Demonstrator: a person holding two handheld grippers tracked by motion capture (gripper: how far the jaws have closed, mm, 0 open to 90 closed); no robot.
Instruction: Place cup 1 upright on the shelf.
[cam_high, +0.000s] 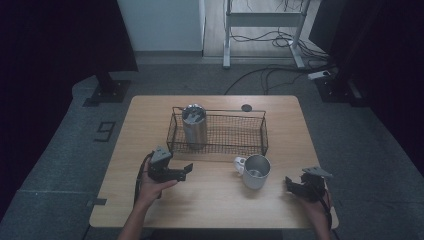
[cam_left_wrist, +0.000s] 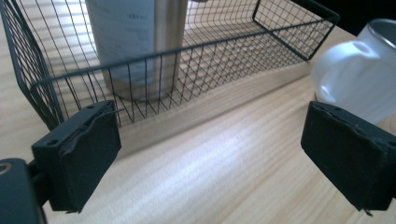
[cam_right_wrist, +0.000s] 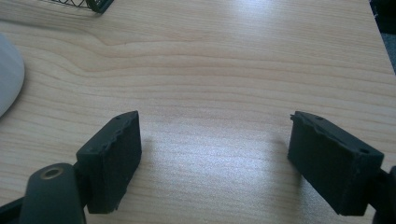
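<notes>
You are holding your left claw just off the near long wall of the wire basket, toward the worktop's left half, with its jaws standing wide apart and gripping nothing. In the left gripper view the pads are framing bare wood, and the basket's near wall is rising just beyond them. A steel tumbler is standing upright inside the basket at its left end — its brushed side is showing through the mesh in that same view.

A white mug is sitting upright on the worktop just in front of the basket's right end, apart from the wire, its handle pointing left. Your right claw is hovering near the worktop's near right corner, beside the mug but not touching it — jaws spread wide as well, empty, with plain wood between them in the right gripper view. A small dark round disc is lying near the far edge, behind the basket.
</notes>
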